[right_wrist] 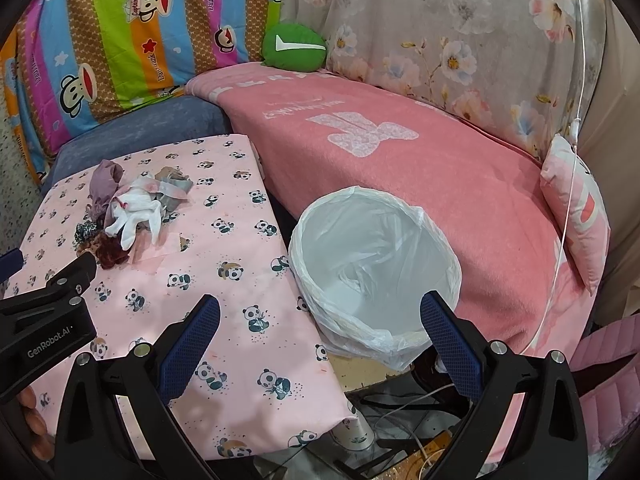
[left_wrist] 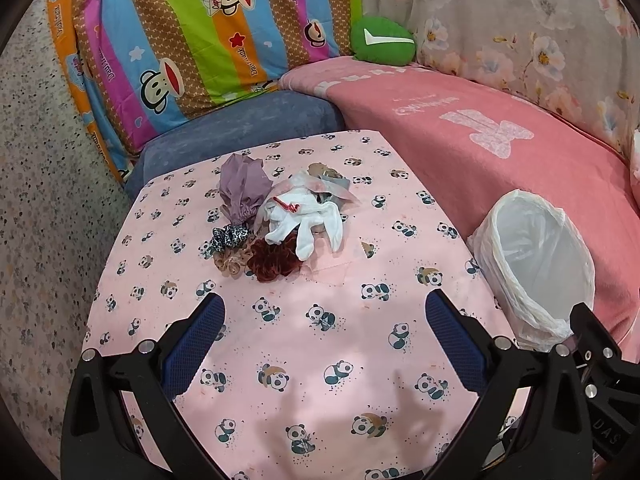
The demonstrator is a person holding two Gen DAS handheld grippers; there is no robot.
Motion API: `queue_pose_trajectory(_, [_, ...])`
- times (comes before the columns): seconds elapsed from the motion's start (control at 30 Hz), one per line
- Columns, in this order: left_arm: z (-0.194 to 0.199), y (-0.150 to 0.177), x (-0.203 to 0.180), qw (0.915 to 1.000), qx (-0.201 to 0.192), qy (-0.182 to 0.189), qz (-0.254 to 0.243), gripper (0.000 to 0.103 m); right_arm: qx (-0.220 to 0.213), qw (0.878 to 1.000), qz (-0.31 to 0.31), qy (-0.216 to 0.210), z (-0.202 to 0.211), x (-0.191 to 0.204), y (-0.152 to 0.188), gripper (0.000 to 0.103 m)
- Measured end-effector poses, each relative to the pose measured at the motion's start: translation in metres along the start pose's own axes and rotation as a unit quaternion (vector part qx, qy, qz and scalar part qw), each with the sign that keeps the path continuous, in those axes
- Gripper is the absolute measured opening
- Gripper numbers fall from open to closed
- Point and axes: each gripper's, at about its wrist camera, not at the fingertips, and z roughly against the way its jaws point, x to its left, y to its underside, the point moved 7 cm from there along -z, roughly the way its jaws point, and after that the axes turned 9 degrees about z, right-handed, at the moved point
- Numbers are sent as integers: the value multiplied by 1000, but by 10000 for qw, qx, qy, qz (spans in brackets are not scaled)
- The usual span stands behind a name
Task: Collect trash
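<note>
A heap of small items lies on the panda-print table point(left_wrist: 320, 340): a mauve cloth pouch point(left_wrist: 242, 188), white socks point(left_wrist: 308, 220), crumpled plastic wrap point(left_wrist: 328, 184), and leopard, beige and dark red scrunchies point(left_wrist: 272, 258). The heap also shows in the right wrist view point(right_wrist: 132, 208). A white-lined trash bin point(left_wrist: 536, 264) stands right of the table, seen open from above in the right wrist view point(right_wrist: 372, 264). My left gripper point(left_wrist: 324, 324) is open and empty, short of the heap. My right gripper point(right_wrist: 320, 328) is open and empty, over the table edge near the bin.
A pink blanket point(right_wrist: 400, 168) covers the sofa behind the bin, with a green cushion point(left_wrist: 382, 40), a striped monkey-print quilt point(left_wrist: 180, 40) and a pink pillow point(right_wrist: 576, 208). Cables and clutter lie on the floor point(right_wrist: 400, 420) below the table edge.
</note>
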Motion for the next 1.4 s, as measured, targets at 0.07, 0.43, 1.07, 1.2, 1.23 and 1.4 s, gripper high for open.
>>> queue_pose_trajectory(0.07, [1,0,0,10000,-17,27,-5,96,-1,10000,4,5,1,1,0,98])
queue_pose_trajectory(0.43, [5,-3,0,9999,-139,48,-22,96,-28,10000,1,-1,2,2,0,98])
queue_pose_trajectory(1.07, [8,-3,-2,9997,-195,122,-14,96,-35,10000,-5,2,3,2,-1,98])
queue_pose_trajectory(1.2, [8,-3,-2,9997,-185,126,-11,96,-49,10000,-14,6,4,2,-2,98])
queue_pose_trajectory(1.23, [8,-2,-2,9998,-177,136,-16,96,-46,10000,-15,8,4,3,-2,98])
queue_pose_trajectory(1.4, [7,-2,-4,9997,-164,163,-24,96,-51,10000,-10,15,5,2,-2,98])
